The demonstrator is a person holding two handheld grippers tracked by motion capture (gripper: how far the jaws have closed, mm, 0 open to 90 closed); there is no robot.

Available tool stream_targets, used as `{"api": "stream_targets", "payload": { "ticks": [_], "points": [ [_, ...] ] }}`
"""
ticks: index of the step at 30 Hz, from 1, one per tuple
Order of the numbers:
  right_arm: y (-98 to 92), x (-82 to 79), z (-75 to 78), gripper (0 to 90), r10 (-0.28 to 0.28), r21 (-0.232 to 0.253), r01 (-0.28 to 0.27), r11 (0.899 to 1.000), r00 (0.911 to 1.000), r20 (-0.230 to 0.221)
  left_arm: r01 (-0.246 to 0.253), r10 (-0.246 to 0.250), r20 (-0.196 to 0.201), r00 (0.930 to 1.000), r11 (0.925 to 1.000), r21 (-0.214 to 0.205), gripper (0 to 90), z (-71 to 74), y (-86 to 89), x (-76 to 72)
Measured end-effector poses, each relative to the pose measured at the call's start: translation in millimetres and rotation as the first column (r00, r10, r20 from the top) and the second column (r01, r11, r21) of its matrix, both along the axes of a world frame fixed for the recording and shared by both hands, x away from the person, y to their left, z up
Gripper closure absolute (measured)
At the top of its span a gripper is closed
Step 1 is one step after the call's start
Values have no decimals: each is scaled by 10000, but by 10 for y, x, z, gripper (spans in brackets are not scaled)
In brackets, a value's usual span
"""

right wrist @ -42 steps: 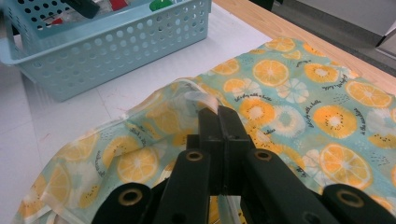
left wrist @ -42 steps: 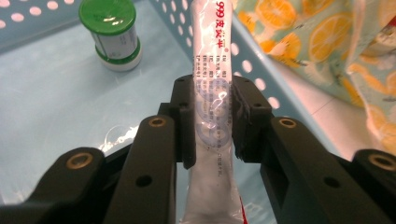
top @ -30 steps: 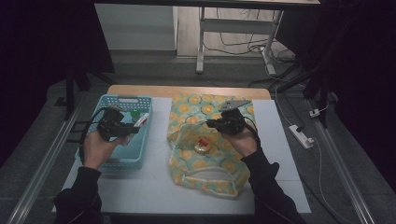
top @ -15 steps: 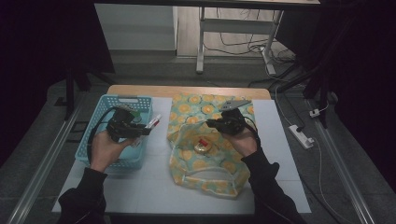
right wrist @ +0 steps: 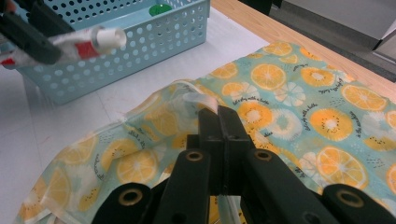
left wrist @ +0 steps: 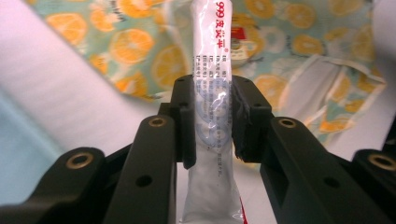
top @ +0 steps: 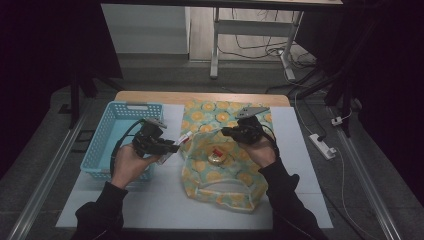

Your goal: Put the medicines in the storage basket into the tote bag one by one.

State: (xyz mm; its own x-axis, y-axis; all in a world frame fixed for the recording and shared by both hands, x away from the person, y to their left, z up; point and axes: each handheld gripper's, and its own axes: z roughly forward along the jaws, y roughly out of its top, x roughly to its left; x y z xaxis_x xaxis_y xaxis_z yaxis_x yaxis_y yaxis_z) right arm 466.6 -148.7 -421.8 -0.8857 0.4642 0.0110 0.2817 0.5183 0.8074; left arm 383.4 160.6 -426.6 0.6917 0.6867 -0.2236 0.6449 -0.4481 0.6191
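We hold the ointment tube [left wrist: 212,93] in our left gripper [top: 167,148]; our right gripper [right wrist: 218,122], clamped on the orange-print bag's rim [right wrist: 194,100], may slip, shutting the mouth

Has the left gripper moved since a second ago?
Yes. The left gripper, shut on the white tube, has moved from over the blue basket rightward toward the orange-print bag.

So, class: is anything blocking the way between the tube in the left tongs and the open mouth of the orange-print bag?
Nothing visible. The tube points at the bag, whose edge the right tongs hold up.
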Motion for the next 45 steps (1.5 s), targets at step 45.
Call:
{"api": "stream_targets", "payload": {
  "ticks": [45],
  "points": [
    [11,-9,8,900,-72,83,72,9999,9999,108,1149,-1136,-196,9933,9900,825,718,-480,-1153,460]
  ]
}}
